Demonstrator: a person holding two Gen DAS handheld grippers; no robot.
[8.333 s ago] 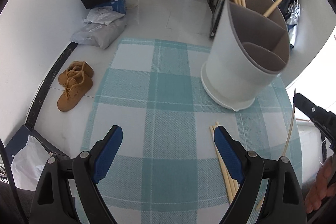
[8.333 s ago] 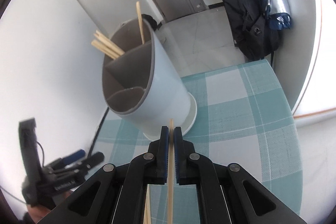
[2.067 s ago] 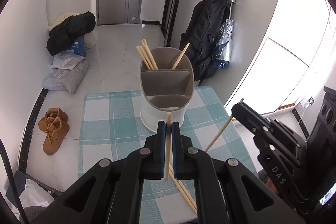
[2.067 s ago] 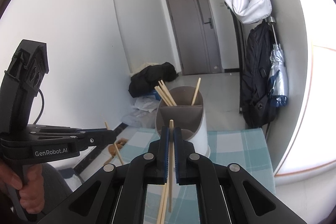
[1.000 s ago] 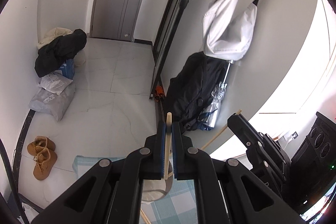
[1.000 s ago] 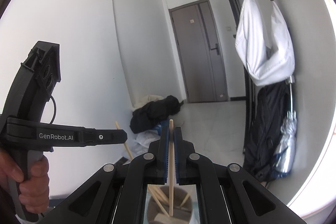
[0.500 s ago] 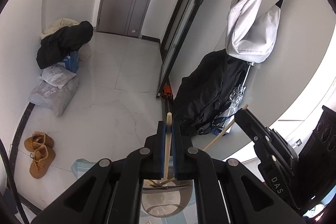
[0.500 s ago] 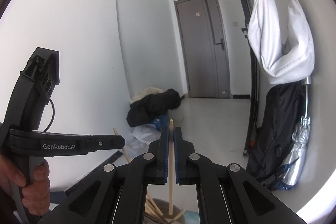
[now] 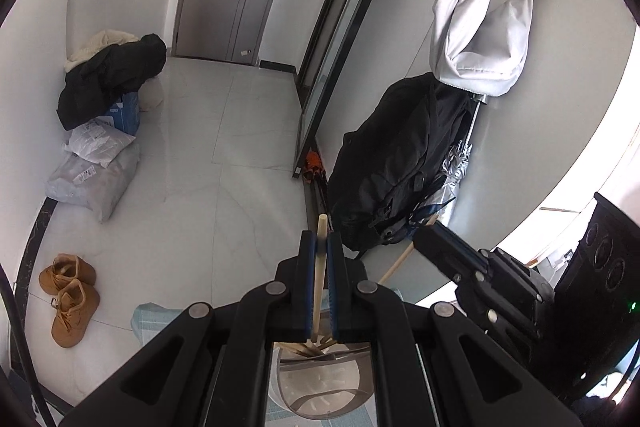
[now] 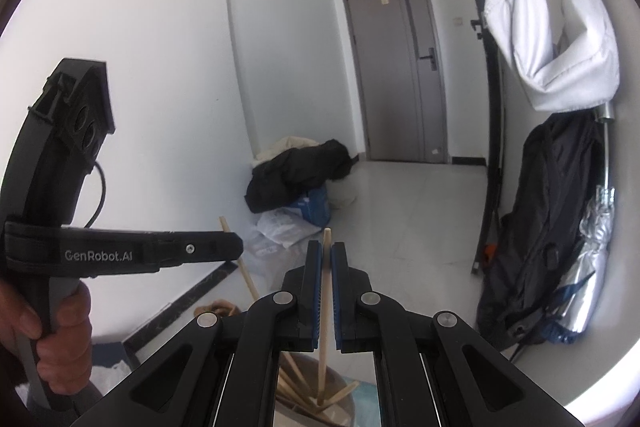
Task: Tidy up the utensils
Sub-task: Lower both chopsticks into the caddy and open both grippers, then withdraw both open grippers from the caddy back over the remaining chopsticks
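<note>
Currently both grippers are above the utensil holder [image 9: 320,383], which sits at bottom centre of each wrist frame, seen between the arms. Left gripper [image 9: 321,247]: fingers together, clamped on a chopstick [image 9: 319,287] that stands upright, its tip poking above the blue pads [image 9: 307,291], its lower end down by the holder's mouth. Right gripper [image 10: 327,259]: fingers slightly apart, a narrow gap on each side of a second chopstick [image 10: 325,307], which stands upright with its lower end inside the holder among other chopsticks [image 10: 292,371]; cannot tell whether either pad touches it. Holder's near compartment looks empty in the left view; sticks are in the far one.

Readable text: "GenRobot.AI" in white on the left gripper's side, at left of the right wrist frame. Hand [image 10: 52,331] wraps that handle at lower left. Right gripper's body shows at right of the left wrist frame; lettering there not legible.

Checked tablecloth [image 9: 152,315] peeks out at lower left of the left frame.
</note>
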